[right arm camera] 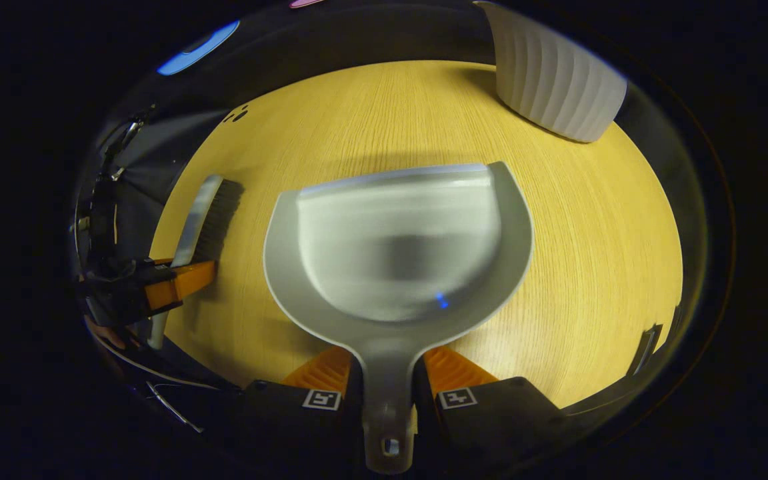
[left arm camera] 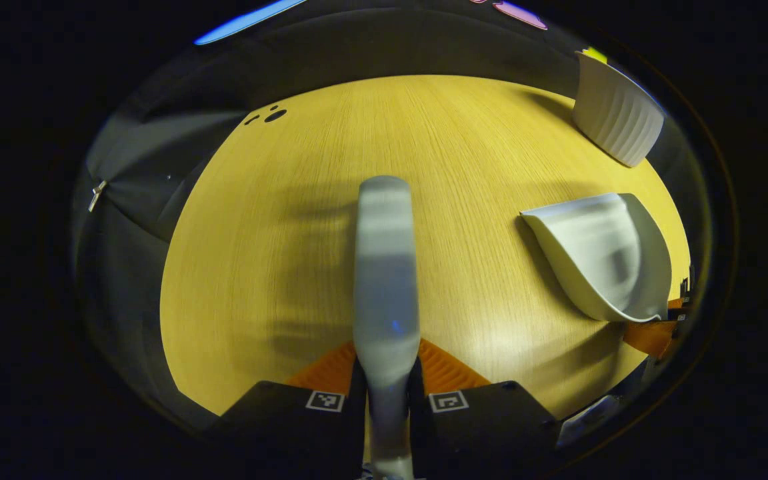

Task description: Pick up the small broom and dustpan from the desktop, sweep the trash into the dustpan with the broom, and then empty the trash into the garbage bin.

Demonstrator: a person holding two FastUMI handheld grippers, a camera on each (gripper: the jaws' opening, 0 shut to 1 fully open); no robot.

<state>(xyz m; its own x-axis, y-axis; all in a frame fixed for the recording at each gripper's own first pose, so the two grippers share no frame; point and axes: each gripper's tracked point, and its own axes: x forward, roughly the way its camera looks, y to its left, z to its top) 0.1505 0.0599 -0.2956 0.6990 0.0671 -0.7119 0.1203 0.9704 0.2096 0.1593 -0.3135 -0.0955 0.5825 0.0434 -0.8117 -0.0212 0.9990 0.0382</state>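
In the left gripper view, the left gripper [left arm camera: 387, 373] is clenching the broom [left arm camera: 385, 267], whose long axis is pointing straight ahead over the desktop [left arm camera: 277, 267]. In the right gripper view, the right gripper [right arm camera: 387, 380] is gripping the dustpan [right arm camera: 397, 247] by its handle, mouth facing the far edge. The ribbed garbage bin [right arm camera: 557, 80] is sitting at the far right corner. No writing is legible.

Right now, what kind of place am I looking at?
Probably a staged booth for practising chores: a bare yellow wooden desktop, black cloth wall behind, and a white ribbed garbage bin standing on the desk.
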